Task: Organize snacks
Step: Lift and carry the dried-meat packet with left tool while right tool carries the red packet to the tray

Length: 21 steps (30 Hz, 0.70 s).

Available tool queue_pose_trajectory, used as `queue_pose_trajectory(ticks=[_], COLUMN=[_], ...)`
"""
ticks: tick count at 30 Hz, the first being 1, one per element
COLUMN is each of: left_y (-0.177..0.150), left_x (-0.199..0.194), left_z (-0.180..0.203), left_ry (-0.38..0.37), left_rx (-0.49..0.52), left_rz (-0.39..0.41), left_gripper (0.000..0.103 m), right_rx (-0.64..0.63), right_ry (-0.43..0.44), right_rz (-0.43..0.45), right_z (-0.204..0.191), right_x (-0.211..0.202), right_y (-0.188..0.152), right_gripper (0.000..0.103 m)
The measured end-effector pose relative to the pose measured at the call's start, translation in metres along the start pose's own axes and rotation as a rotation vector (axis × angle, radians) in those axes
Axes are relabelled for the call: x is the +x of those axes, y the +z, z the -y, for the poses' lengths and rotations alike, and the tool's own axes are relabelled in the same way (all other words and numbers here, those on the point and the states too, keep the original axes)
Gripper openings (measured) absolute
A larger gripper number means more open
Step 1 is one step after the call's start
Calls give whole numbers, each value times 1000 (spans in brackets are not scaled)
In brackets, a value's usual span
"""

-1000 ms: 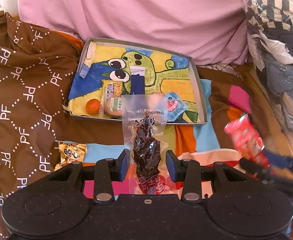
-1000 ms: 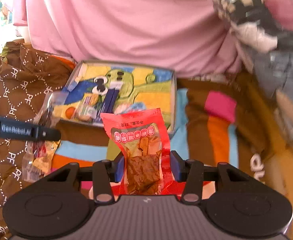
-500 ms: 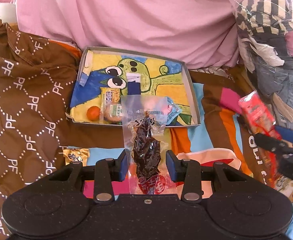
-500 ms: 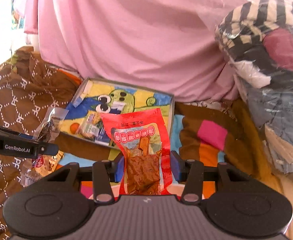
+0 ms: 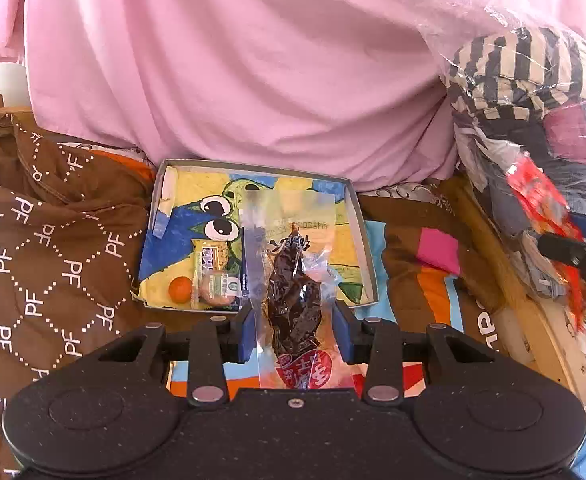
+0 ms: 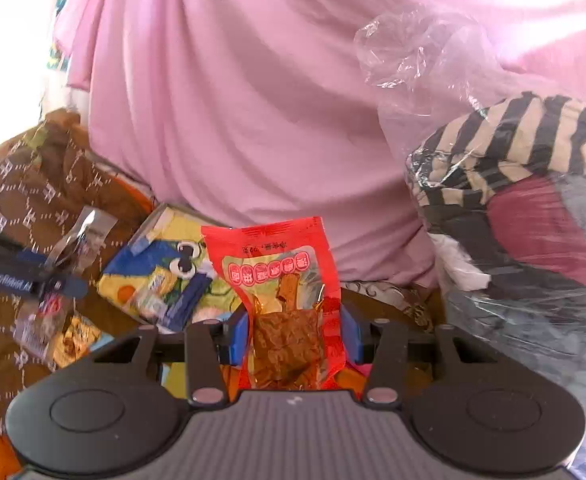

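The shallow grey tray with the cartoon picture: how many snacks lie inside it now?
3 can be seen in the shallow grey tray: a small round orange sweet, a yellow-green wrapped snack, and a blue stick-shaped packet. The held clear packet may hide others.

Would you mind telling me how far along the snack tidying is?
Done: the tray already holds an orange sweet and two wrapped snacks. In hand: the left gripper grips a clear packet, the right gripper a red packet, both above the bedding. Left: both packets, plus a gold snack lying outside the tray.
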<state>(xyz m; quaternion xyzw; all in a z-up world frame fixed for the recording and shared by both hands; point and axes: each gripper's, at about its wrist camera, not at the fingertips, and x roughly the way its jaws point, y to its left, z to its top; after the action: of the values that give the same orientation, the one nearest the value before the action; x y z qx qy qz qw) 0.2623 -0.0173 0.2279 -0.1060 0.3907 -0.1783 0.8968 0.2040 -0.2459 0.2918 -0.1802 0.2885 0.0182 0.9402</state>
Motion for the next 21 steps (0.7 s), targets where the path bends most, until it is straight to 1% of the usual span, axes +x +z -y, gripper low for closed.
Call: queue_pose_trajectory(ticks=[2, 6, 7, 11, 13, 15, 21], left_y=[-5, -14, -16, -19, -17, -14, 8], left_x=[9, 21, 23, 25, 24, 25, 37], left_z=[-5, -18, -21, -24, -24, -25, -22], left_ry=[9, 18, 15, 14, 23, 28, 61], left_rx=[13, 5, -4, 10, 16, -2, 13], left_rz=[-13, -22, -23, -26, -17, -11, 18], left_gripper=[41, 41, 41, 41, 41, 41, 41], right_rx=[20, 47, 47, 40, 22, 45, 63], right_ry=[-1, 14, 20, 51, 60, 66, 81], right_rz=[15, 21, 23, 33, 36, 40, 58], right_z=[-6, -22, -26, -35, -38, -37, -28], right_x=[14, 42, 45, 49, 51, 52, 65], right_y=[-4, -15, -16, -16, -14, -13, -9], right_gripper=[51, 50, 50, 50, 50, 50, 50])
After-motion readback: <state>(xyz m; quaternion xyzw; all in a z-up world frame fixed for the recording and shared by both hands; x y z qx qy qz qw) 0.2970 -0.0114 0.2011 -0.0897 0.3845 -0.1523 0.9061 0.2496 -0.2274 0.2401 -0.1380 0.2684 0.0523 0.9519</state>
